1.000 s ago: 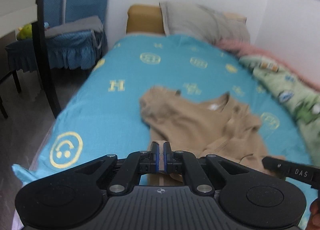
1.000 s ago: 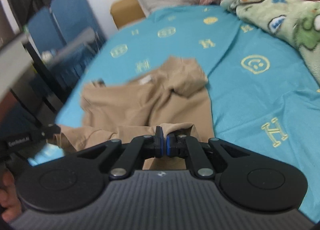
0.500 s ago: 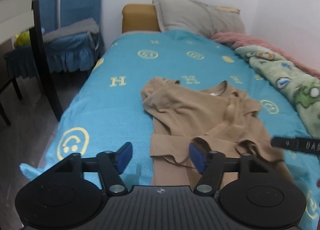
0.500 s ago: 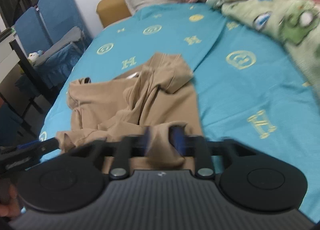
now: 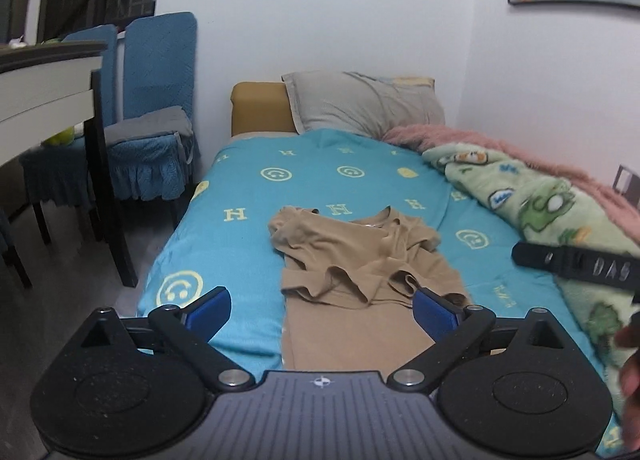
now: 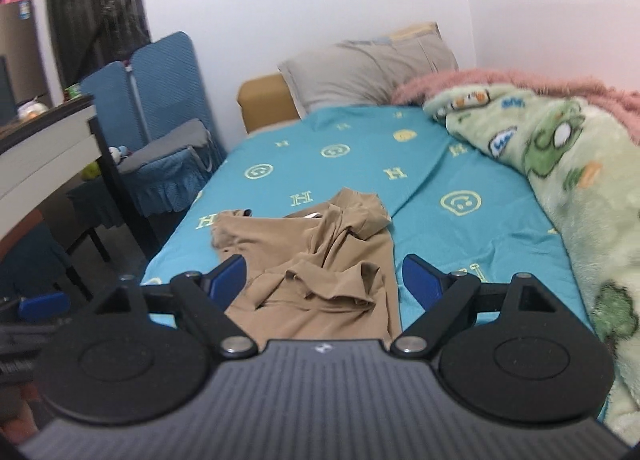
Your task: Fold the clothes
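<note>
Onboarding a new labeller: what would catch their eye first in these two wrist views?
First the rumpled tan cotton shirt, lying partly folded in the middle of the turquoise bedsheet printed with yellow smileys and H letters. Next, the left gripper and the right gripper, both wide open just short of the shirt's near edge, holding nothing. Last, the fluffy green cartoon blanket heaped along the bed's right side.

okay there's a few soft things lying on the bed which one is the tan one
The tan shirt, crumpled mid-bed on the turquoise sheet. The grey pillow sits at the head; the green cartoon blanket and pink fuzzy blanket line the wall.
</note>
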A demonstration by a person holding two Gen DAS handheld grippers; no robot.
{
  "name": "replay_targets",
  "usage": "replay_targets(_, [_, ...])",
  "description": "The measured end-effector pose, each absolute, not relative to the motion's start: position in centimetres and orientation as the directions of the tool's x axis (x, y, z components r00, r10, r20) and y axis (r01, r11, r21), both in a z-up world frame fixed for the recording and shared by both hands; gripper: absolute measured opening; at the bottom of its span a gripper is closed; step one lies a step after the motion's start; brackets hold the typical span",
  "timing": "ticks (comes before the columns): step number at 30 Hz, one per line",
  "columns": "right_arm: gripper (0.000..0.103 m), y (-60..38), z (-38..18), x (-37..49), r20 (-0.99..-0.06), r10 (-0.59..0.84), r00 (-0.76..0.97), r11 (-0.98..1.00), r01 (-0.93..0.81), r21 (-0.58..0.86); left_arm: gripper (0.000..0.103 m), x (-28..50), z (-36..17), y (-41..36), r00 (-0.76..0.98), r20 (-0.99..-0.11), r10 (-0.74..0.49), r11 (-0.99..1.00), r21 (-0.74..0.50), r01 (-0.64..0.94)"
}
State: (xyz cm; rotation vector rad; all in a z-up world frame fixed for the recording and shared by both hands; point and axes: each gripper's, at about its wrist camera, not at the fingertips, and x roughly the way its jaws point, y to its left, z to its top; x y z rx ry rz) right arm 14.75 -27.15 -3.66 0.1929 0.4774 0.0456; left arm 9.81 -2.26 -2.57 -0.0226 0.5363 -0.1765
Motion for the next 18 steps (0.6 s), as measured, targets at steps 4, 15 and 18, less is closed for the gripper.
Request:
replay_targets(4, [0.086,-26.0,-3.9,13.7,-0.427,0.065,0.902,0.989,-0.001,0.148,0.099,8.2,-2.4,-2.0,0.859,-0.485,-0.167,0.986,-0.06,0.157])
replay_targets(15, [0.086,-24.8,-4.5,14.0,-0.42,0.045,0.907,0.993,0.004,0.115,0.099,8.4,-2.5,-1.8,0.867,-0.475,-0.152,0.988,-0.055,0.143])
replay_targets(18, [0.086,-24.5,-4.6,13.8,-0.415,0.038,0.909,0.995,0.002,0.096,0.099,8.4,-2.6,-1.7,0.862,-0.482,-0.154,0.988,-0.06,0.142])
